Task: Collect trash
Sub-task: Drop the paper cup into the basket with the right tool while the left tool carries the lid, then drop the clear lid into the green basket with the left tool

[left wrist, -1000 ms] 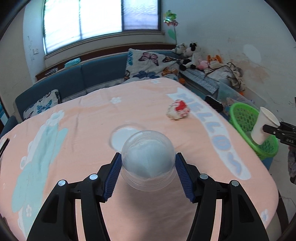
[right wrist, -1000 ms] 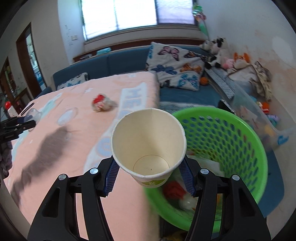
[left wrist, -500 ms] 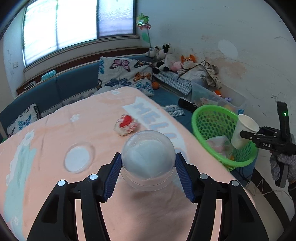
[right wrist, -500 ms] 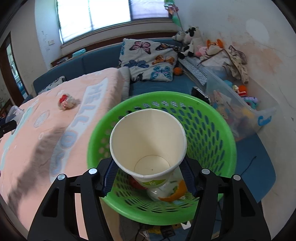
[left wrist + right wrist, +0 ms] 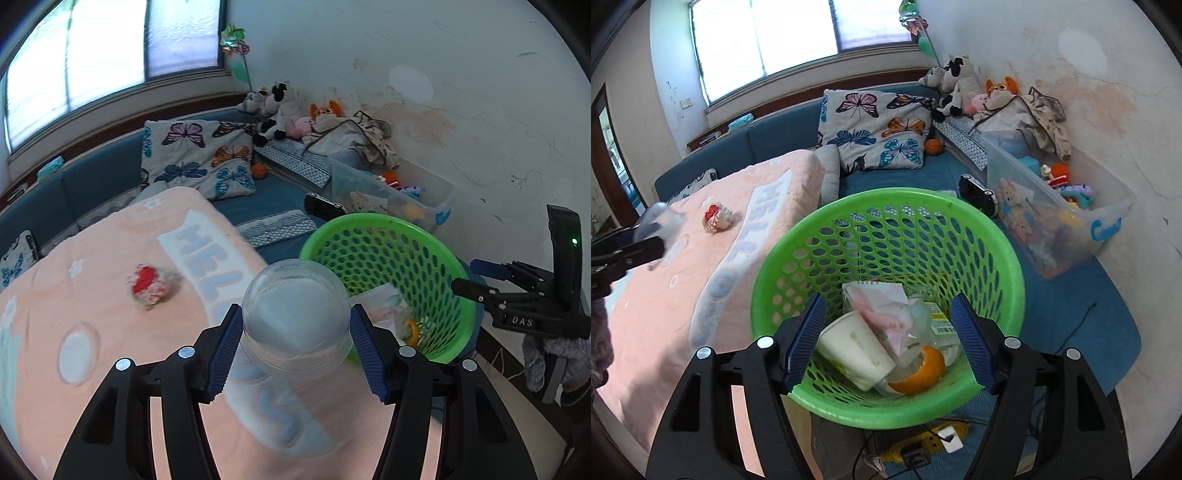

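Right wrist view: our right gripper (image 5: pixel 886 339) opening, empty, above green basket (image 5: pixel 827 221); paper cup (image 5: pixel 855 350) inside. Left gripper (image 5: pixel 295 350) clamps clear plastic cup (image 5: pixel 295 314), basket-bound.

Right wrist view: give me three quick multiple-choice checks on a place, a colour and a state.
1. Where does the paper cup lie?
A on the table
B in the basket
C on the sofa

2. What colour is the basket?
A green
B blue
C white

3. What does the left hand-held gripper grip?
A nothing
B the crumpled wrapper
C a clear plastic cup

Answers: 1 B, the cup lies among the trash inside; 2 A, the mesh wall is green; 3 C, both pads press its sides.
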The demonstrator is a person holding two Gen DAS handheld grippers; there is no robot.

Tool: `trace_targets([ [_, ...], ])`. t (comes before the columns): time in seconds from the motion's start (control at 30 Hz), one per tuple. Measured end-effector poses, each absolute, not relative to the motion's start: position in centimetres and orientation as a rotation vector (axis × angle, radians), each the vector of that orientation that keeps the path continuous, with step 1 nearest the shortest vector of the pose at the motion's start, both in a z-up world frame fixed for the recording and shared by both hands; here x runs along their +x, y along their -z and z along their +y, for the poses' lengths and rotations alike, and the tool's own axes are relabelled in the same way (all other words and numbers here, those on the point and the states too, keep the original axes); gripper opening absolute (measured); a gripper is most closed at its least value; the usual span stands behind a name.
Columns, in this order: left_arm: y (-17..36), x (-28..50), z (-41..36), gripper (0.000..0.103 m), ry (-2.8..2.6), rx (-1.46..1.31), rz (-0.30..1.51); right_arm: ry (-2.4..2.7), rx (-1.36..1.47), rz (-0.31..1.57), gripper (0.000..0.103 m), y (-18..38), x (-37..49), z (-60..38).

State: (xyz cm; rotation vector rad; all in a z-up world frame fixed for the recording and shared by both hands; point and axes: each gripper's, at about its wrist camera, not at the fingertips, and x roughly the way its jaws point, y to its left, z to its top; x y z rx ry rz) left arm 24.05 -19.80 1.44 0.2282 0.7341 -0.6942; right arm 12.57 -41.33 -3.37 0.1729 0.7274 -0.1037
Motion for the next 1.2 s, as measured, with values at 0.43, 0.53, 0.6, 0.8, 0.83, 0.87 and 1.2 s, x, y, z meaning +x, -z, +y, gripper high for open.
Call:
trace_targets([
  [0.43,1.8,24.6,-27.4,0.058,0.768,0.239,0.836,0.134,0.197,0.707,0.071,3.3,9.9,-43.6],
  [0.53,2.5,24.3,-28.6,0.058,0.781,0.248,0.855,0.139,0.202,0.704,0.071,3.3,9.5,-44.1],
  [0.6,2.8,24.0,-29.3,0.058,0.792,0.250,0.863,0.145,0.205,0.703,0.071,3.3,9.2,-44.3],
  [0.8,3.2,23.6,-30.2,0.066,0.823,0.238,0.880,0.150,0.220,0.703,0.071,3.4,8.7,-44.7],
  [0.83,3.3,23.5,-30.2,0.067,0.827,0.227,0.880,0.148,0.220,0.702,0.071,3.4,8.7,-44.7],
  [0.87,3.2,23.5,-30.1,0.067,0.833,0.217,0.881,0.147,0.219,0.702,0.071,3.4,8.6,-44.7],
  [1.2,1.6,23.2,-25.5,0.067,0.758,0.194,0.840,0.102,0.204,0.693,0.071,2.8,9.2,-42.9],
])
